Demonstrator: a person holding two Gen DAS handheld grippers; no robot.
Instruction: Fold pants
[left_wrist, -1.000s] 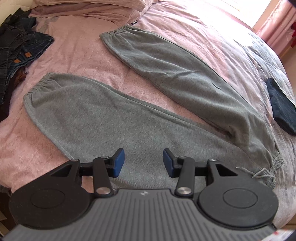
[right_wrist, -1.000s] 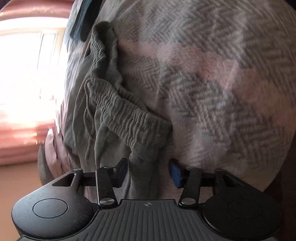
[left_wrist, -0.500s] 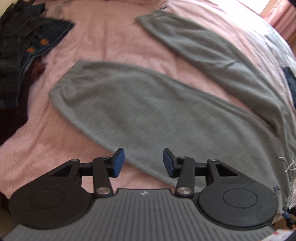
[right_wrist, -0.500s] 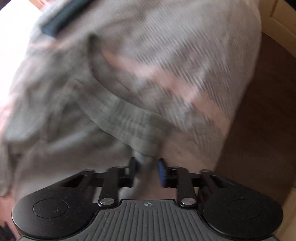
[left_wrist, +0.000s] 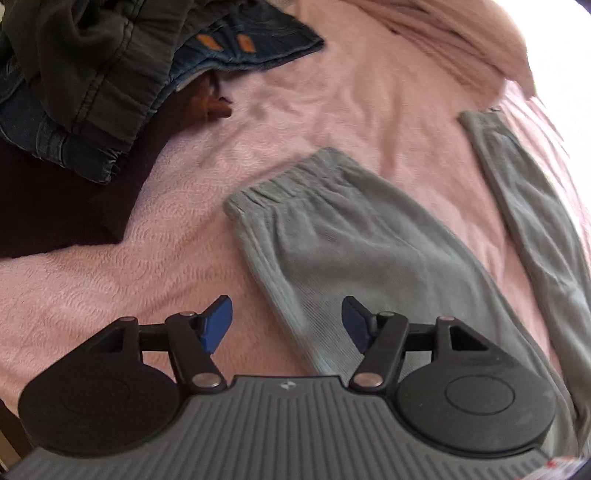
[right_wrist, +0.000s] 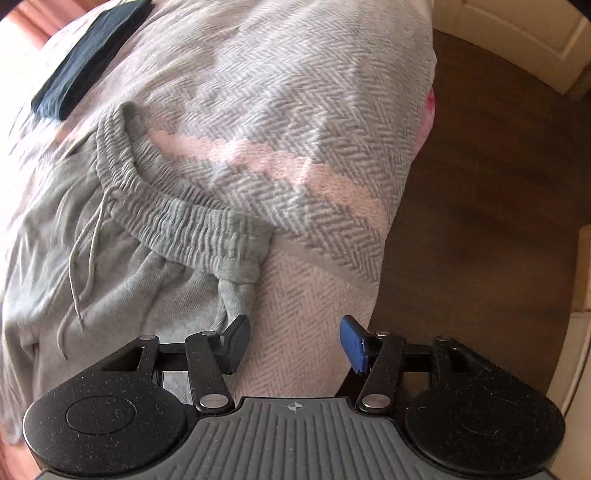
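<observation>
Gaping wide, both hand-held grippers (left_wrist: 287, 325) (right_wrist: 294, 343) hold nothing over grey pants (left_wrist: 354, 251).

Soft daylight fills both views. In the left wrist view the upper right corner blows out to white, and the bedspread (left_wrist: 332, 110) near it washes pale; the dark clothes (left_wrist: 92, 66) at upper left hold their detail. Motion blur smears the pillow (left_wrist: 443, 48) and softens the pants (left_wrist: 351, 240), while the fingers (left_wrist: 218, 325) stay sharp. Fisheye bending curves the bed outward, with dark vignette in the corners. In the right wrist view the light is even and slightly warm; the blanket (right_wrist: 277, 110) blurs towards the top, its weave crisp lower down. The floor (right_wrist: 480, 184) lies dimmer, without glare.
</observation>
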